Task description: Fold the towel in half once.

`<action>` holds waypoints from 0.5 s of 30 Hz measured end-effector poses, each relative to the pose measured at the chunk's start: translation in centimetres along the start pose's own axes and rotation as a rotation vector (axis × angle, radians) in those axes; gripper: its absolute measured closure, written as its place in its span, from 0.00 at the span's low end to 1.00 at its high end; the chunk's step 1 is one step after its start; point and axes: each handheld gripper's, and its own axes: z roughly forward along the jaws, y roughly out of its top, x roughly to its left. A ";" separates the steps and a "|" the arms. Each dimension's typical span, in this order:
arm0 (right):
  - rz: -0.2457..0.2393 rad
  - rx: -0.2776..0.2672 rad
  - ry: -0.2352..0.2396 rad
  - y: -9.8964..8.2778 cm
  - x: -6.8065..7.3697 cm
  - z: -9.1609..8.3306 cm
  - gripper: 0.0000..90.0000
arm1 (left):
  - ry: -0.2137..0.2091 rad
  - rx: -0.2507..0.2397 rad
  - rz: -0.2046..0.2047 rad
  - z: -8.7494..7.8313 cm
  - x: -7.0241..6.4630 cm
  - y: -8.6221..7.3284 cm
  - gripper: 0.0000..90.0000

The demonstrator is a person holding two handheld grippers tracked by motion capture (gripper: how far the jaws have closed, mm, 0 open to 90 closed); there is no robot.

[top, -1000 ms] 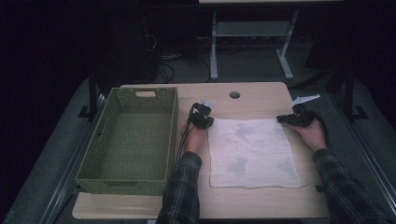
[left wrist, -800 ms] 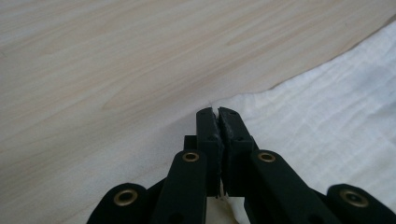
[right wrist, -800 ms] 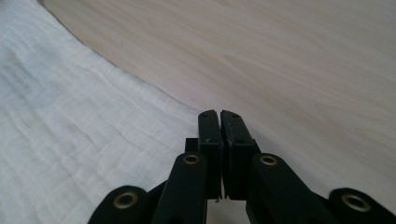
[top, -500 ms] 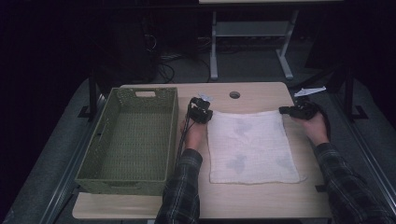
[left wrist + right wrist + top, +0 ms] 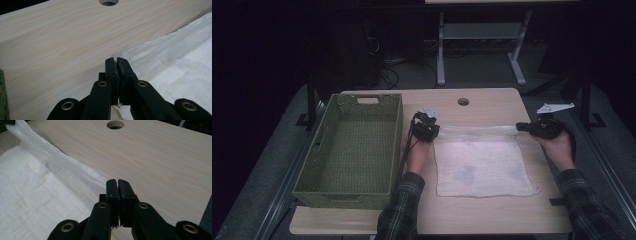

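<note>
Thin white cloth [image 5: 482,160], mid-frame: soft, light, floppy. Our left gripper [image 5: 428,131] and right gripper [image 5: 534,128] pinched tight on top corners; we'd keep gripping there.

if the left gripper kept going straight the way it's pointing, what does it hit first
Probably bare table: the left gripper, shut on the cloth corner, aims toward the round hole; depth is unclear.

Lab or test bay, dimly lit: pale wood-top work table [image 5: 492,107] with a round cable hole [image 5: 463,101], dark carpeted floor [image 5: 272,150] around it, loose cables [image 5: 387,62] and a grey metal stand [image 5: 479,50] on the floor well beyond both grippers.
</note>
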 end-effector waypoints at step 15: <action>-0.052 -0.019 0.010 -3.5 4.3 -2.6 0.97 | -0.001 -0.034 0.025 -3.7 -2.0 -2.8 0.98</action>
